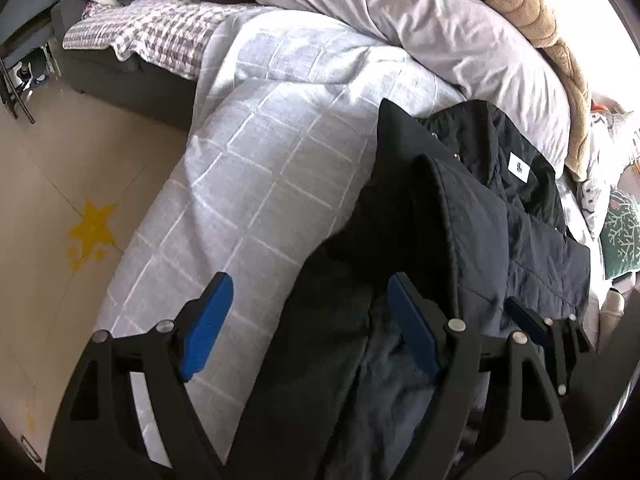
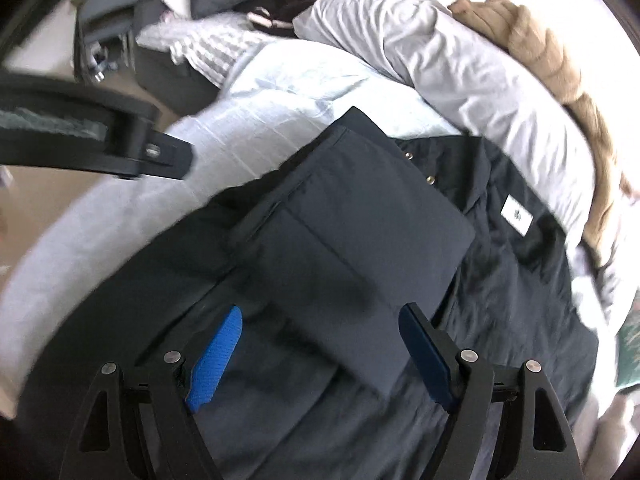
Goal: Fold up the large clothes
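left gripper [image 1: 308,328]: jaws spread apart, nothing clamped, above the edge of the dark jacket [image 1: 500,216]. right gripper [image 2: 320,352]: jaws spread apart, nothing clamped, above the folded panel of the jacket. the jacket lies on the checked duvet [image 1: 256,160], white label [image 2: 516,215] facing up, beside the grey pillow [image 1: 440,24].
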`<state>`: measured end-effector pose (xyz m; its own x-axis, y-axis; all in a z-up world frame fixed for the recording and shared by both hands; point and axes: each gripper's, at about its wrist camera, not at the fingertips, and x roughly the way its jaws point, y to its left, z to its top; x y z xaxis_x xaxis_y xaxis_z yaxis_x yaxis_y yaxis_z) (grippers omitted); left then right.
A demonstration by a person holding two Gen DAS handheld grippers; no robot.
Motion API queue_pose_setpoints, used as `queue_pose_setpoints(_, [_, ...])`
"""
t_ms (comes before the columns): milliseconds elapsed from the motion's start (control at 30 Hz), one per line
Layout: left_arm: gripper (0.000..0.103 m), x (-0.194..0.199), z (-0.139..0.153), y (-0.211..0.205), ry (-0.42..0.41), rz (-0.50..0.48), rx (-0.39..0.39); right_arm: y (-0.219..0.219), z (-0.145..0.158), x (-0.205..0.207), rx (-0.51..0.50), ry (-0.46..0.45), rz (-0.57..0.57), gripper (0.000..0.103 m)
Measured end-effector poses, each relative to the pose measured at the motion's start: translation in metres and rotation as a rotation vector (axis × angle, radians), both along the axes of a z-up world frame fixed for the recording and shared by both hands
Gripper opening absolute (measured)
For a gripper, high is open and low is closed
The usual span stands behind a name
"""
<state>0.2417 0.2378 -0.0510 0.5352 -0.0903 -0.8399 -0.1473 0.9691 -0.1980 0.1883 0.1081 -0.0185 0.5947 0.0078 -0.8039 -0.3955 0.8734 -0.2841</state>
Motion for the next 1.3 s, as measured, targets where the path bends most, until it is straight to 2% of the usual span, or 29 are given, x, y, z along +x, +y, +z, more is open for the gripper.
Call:
queue_pose_setpoints(67, [0.078,0.005,-0.005,-0.005,-0.024,-0.009,0.025,0.001,-0.009,0.011,-0.035,0.001,-0.019,0.043])
queue_pose_setpoints(133, [0.074,0.010,-0.009,-0.010,-0.048,-0.036,0.029,-0.013,-0.007,0.022,-0.005,0.012,-0.033,0.030])
queue_pose_setpoints(233, [0.072,0.016,-0.014,-0.020,-0.054,-0.073,0.019,-0.057,0.018,0.026,0.161,-0.019,-0.082,0.024])
queue_pose_setpoints(333, [0.072,0.022,-0.020,-0.024,-0.033,-0.074,0.009,-0.111,0.043,0.022,0.292,-0.055,-0.155,0.024])
queue_pose_setpoints(400, [0.072,0.024,-0.023,-0.027,-0.018,-0.078,0.000,-0.150,0.051,0.014,0.366,-0.043,-0.196,0.024])
queue_pose_setpoints(500, [0.072,0.027,-0.029,-0.033,0.002,-0.087,0.012,-0.211,0.049,0.000,0.448,0.004,-0.272,0.032])
queue_pose_setpoints(533, [0.072,0.027,-0.030,-0.035,0.005,-0.091,0.020,-0.235,0.045,-0.006,0.491,0.027,-0.309,0.042])
queue_pose_setpoints(567, [0.072,0.026,-0.031,-0.038,0.008,-0.095,0.032,-0.255,0.040,-0.011,0.533,0.044,-0.344,0.058])
queue_pose_setpoints(633, [0.072,0.026,-0.030,-0.041,0.009,-0.105,0.047,-0.302,0.028,-0.030,0.667,0.041,-0.423,0.077])
queue_pose_setpoints(700, [0.072,0.026,-0.028,-0.041,0.000,-0.108,0.045,-0.341,0.019,-0.047,0.805,0.027,-0.489,0.081])
queue_pose_setpoints(767, [0.072,0.025,-0.024,-0.041,-0.021,-0.104,0.034,-0.372,0.010,-0.046,0.886,0.070,-0.575,0.081])
queue_pose_setpoints(867, [0.072,0.028,-0.016,-0.038,-0.052,-0.089,-0.002,-0.390,0.008,-0.043,1.022,0.061,-0.565,0.081])
queue_pose_setpoints(933, [0.072,0.030,-0.011,-0.034,-0.078,-0.067,-0.034,-0.383,0.006,-0.033,1.040,0.081,-0.534,0.080])
queue_pose_setpoints(1033, [0.071,0.033,-0.008,-0.029,-0.121,-0.027,-0.063,-0.353,0.004,-0.012,1.005,0.113,-0.471,0.078])
queue_pose_setpoints(1133, [0.047,0.039,-0.018,-0.028,-0.119,-0.014,-0.088,-0.319,-0.011,0.011,0.902,0.156,-0.433,0.076])
queue_pose_setpoints(1167, [0.032,0.042,-0.024,-0.028,-0.107,-0.013,-0.108,-0.306,-0.017,0.019,0.827,0.164,-0.435,0.069])
queue_pose_setpoints(1200, [0.023,0.043,-0.028,-0.029,-0.098,-0.013,-0.120,-0.294,-0.023,0.026,0.749,0.159,-0.441,0.063])
queue_pose_setpoints(1233, [0.023,0.044,-0.032,-0.030,-0.090,-0.012,-0.123,-0.288,-0.027,0.031,0.705,0.151,-0.441,0.040])
queue_pose_setpoints(1267, [0.022,0.045,-0.034,-0.031,-0.089,-0.012,-0.119,-0.279,-0.030,0.036,0.668,0.144,-0.440,0.022])
queue_pose_setpoints(1300, [0.022,0.044,-0.034,-0.033,-0.098,-0.016,-0.116,-0.275,-0.028,0.038,0.642,0.129,-0.449,0.011])
